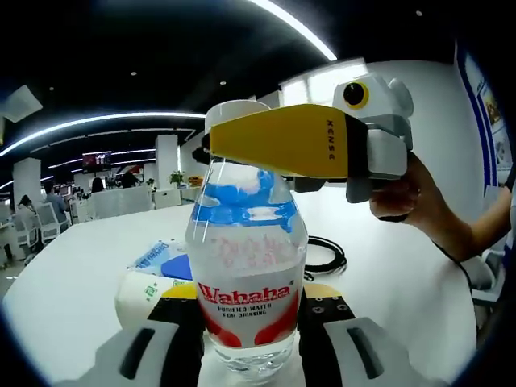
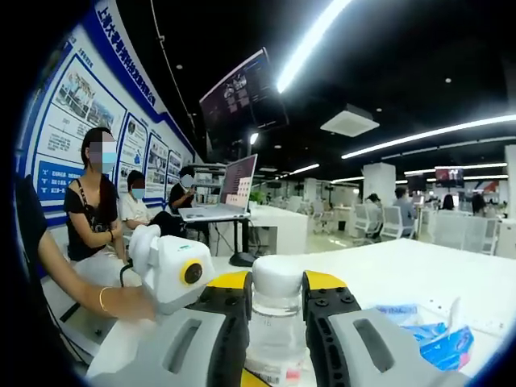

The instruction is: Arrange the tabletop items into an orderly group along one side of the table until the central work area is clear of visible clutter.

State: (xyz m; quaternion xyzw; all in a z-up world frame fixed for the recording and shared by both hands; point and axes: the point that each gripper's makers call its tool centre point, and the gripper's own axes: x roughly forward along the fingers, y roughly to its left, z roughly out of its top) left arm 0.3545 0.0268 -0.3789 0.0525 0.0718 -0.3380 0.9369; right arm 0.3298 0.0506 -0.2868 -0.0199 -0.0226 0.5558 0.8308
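A clear Wahaha water bottle [image 1: 246, 274] with a red-and-white label stands upright on the white table [image 1: 387, 266]. My left gripper [image 1: 251, 313] is shut on its lower body, black pads pressed to both sides. My right gripper [image 1: 222, 145], held by a hand [image 1: 407, 193], reaches in from the right, and its yellow jaw crosses the bottle's neck just under the white cap [image 1: 234, 111]. In the right gripper view the cap [image 2: 278, 276] and neck sit squeezed between that gripper's [image 2: 276, 300] two black-padded jaws.
Behind the bottle lie a blue-and-white tissue pack [image 1: 161, 258] [image 2: 435, 334] and a white container with green print [image 1: 145, 294]. A black cable [image 1: 326, 258] coils farther back. People sit beside an open laptop [image 2: 234, 189] past the table's far end.
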